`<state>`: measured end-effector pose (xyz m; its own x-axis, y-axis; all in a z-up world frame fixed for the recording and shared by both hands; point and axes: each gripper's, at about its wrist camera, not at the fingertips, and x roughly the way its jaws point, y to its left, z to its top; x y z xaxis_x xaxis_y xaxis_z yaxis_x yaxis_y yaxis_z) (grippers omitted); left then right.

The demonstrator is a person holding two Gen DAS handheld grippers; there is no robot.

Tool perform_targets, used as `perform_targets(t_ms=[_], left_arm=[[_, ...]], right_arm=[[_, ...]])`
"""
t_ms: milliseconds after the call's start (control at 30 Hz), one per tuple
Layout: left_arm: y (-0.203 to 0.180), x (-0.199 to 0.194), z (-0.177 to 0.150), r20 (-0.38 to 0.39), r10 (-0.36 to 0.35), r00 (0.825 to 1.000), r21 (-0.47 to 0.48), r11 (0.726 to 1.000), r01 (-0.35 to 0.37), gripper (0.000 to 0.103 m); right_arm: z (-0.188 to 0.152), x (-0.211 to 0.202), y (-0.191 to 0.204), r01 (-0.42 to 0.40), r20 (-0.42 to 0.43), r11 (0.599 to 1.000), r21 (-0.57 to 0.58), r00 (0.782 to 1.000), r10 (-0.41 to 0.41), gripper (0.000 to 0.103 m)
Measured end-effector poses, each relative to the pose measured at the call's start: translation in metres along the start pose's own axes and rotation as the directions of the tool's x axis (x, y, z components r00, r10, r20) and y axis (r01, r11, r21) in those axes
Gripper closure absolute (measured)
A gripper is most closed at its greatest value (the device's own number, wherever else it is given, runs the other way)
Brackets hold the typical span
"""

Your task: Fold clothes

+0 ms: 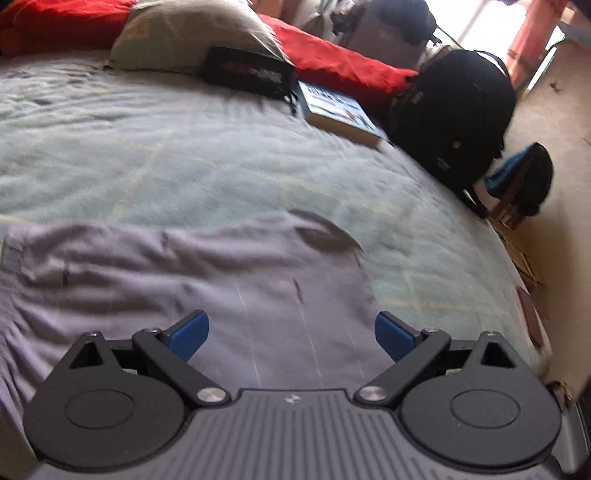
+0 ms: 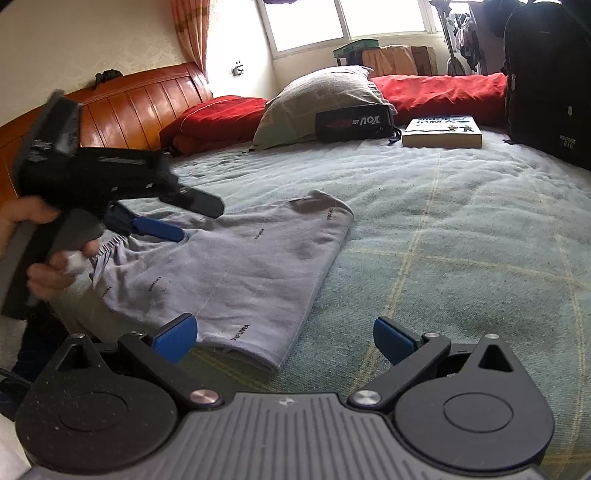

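The bed (image 2: 461, 240) fills most of both views, covered by a pale green blanket with faint yellow check lines; a reddish wooden headboard (image 2: 140, 99) stands at its far end under a bright window (image 2: 343, 18). Red bedding (image 2: 436, 90) lies along the far side, with a beige pillow (image 2: 314, 99) resting against it. A large black backpack (image 2: 546, 81) stands at the right edge of the bed.

The grey garment (image 2: 240, 269), the thing to be folded, lies flat on the near left part of the bed. It appears to be a pair of shorts, with small dark lettering printed across the cloth and a gathered waistband toward the left. In the left wrist view the same grey garment (image 1: 184, 288) spreads wrinkled just beyond the fingers.

Near the pillow sit a black pouch (image 2: 351, 123) with lettering and, just to its right, a thick book (image 2: 441, 133) lying flat.

The left gripper (image 2: 162, 229) hangs above the waistband end of the garment, held by the person's hand (image 2: 48, 258); seen from its own camera, the left gripper (image 1: 291, 332) has its jaws spread wide with only cloth below them and nothing between. The right gripper (image 2: 284, 338) sits low over the near hem, its jaws likewise wide apart and empty; one blue finger (image 2: 177, 341) lies over the garment's edge, the other over bare blanket.
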<state>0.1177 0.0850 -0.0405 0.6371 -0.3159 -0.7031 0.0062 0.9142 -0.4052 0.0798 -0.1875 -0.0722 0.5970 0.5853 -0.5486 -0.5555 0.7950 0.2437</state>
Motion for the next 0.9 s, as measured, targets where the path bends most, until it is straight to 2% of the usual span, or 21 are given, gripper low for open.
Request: perform_targets(t_ms=[67, 167, 300, 400, 533, 600, 767, 900], left_arm=[[0.002, 0.005, -0.013, -0.022, -0.01, 1.0, 0.013, 1.0, 0.01, 0.006], [-0.001, -0.001, -0.023, 0.006, 0.0, 1.0, 0.032, 0.999, 0.0, 0.006], [-0.009, -0.015, -0.029, 0.001, -0.037, 0.999, 0.031, 0.999, 0.037, 0.005], [-0.006, -0.005, -0.043, -0.023, -0.016, 1.0, 0.049, 0.999, 0.017, 0.006], [-0.015, -0.016, -0.036, -0.014, -0.006, 1.0, 0.089, 0.996, 0.007, 0.006], [-0.015, -0.02, -0.027, 0.014, 0.017, 1.0, 0.107, 0.994, -0.019, 0.006], [0.003, -0.008, -0.029, -0.012, 0.057, 0.998, 0.027, 0.998, -0.057, 0.006], [0.002, -0.018, -0.033, 0.028, 0.055, 0.998, 0.013, 0.998, -0.056, 0.006]], right_arm=[[0.0, 0.0, 0.0, -0.002, -0.001, 1.0, 0.002, 1.0, 0.002, 0.0], [0.0, 0.0, 0.0, -0.003, -0.001, 1.0, 0.003, 1.0, 0.003, 0.0], [0.0, 0.0, 0.001, -0.001, 0.0, 1.0, -0.002, 1.0, 0.001, 0.0], [0.0, 0.0, 0.002, -0.002, -0.002, 1.0, -0.002, 1.0, 0.002, 0.0], [0.0, -0.003, 0.003, 0.0, 0.003, 1.0, -0.011, 1.0, 0.0, 0.0], [0.0, -0.004, 0.003, 0.001, 0.008, 1.0, -0.007, 1.0, -0.001, 0.0], [0.0, -0.006, 0.004, 0.004, 0.012, 1.0, -0.008, 1.0, -0.004, 0.0], [0.003, -0.005, 0.004, -0.007, 0.015, 1.0, -0.006, 1.0, 0.007, 0.0]])
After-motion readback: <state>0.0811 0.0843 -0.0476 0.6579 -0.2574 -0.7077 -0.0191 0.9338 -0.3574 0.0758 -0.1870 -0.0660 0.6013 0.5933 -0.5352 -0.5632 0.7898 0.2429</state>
